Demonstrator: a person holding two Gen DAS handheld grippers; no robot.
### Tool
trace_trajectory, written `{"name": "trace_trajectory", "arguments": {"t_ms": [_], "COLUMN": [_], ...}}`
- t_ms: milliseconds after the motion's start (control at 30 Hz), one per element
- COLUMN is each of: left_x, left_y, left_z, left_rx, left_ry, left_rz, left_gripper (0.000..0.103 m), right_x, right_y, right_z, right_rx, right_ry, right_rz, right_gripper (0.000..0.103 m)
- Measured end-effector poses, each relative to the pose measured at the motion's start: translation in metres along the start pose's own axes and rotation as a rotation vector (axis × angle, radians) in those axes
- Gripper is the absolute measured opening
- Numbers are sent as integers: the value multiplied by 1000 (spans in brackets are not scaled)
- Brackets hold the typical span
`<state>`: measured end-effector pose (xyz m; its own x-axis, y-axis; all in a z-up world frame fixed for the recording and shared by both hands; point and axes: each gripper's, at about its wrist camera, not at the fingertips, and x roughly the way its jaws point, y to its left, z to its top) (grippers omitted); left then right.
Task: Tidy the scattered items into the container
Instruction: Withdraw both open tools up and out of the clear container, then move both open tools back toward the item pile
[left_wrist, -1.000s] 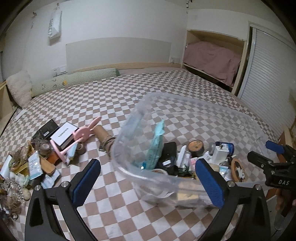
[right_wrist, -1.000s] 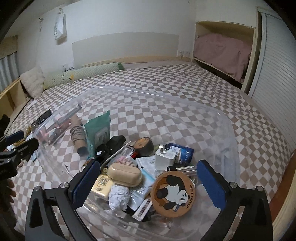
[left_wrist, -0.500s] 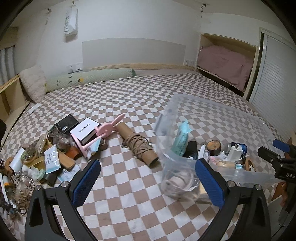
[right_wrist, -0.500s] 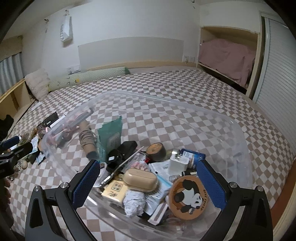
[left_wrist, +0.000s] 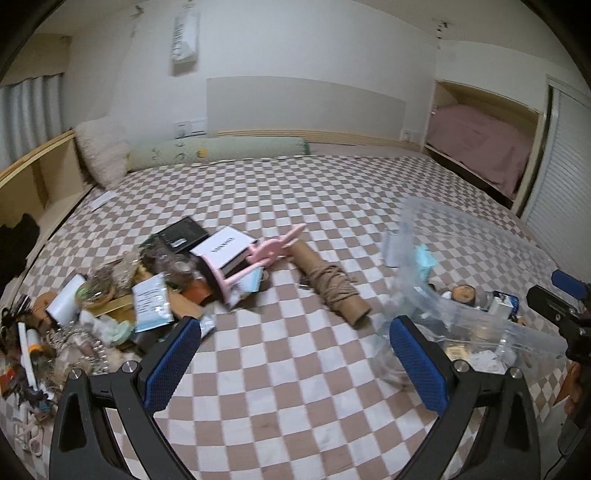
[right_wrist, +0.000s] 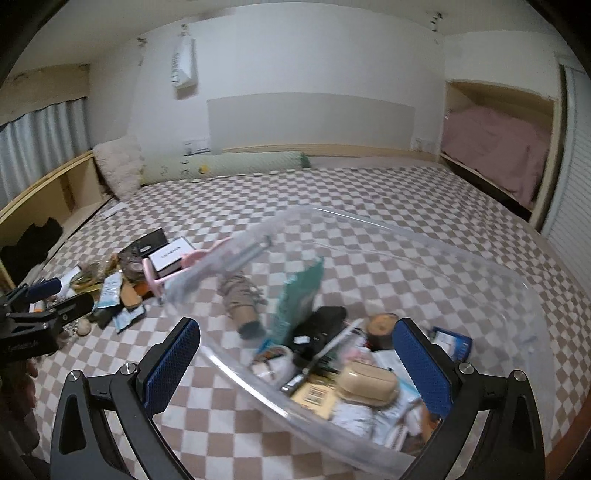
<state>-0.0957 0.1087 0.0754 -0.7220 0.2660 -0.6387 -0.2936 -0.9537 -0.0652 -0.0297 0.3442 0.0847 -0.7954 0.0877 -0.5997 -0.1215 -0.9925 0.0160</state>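
The left gripper (left_wrist: 295, 363) has its blue-padded fingers (left_wrist: 171, 363) spread wide with nothing between them, above the checkered bed cover (left_wrist: 295, 398). Just ahead of them lies a cardboard tube wound with brown twine (left_wrist: 330, 282). Beyond the left finger sits the pile of scattered items (left_wrist: 122, 291): a pink bunny-eared stand (left_wrist: 255, 260), a white-lidded black box (left_wrist: 225, 247), sachets and jewellery heaped together. By the right finger stands the clear plastic container (left_wrist: 476, 280), blurred here.

The right gripper (right_wrist: 299, 367) also has its fingers (right_wrist: 423, 365) spread and empty. The container (right_wrist: 443, 266) lies between and beyond them, see-through, already part-filled with a green pouch (right_wrist: 301, 299), a tan case (right_wrist: 367, 380), a white charger and other small things.
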Motion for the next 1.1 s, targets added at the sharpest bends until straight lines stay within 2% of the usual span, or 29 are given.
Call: {"name": "trace_trajectory", "arguments": {"t_ms": [600,767,900,1100], "left_x": [-11,-7,1,16], "left_y": [113,139,155,178], "left_z": [-33,-51,-69,-90], "left_rx": [-96,-104,-90,-81], "left_ry": [-8,-18,-17,9], "left_rz": [112,158,226,257], "left_gripper": [103,103,103,103], "right_x": [7,22,48,87], "right_y": [109,137,154,178], "right_z": [5,-9,-29,-60], "right_rx": [-118,-158,-161,-194], "right_ry": [-60,-25,47,138], "right_rz": [179,219,245,222], "right_gripper": [103,103,103,103]}}
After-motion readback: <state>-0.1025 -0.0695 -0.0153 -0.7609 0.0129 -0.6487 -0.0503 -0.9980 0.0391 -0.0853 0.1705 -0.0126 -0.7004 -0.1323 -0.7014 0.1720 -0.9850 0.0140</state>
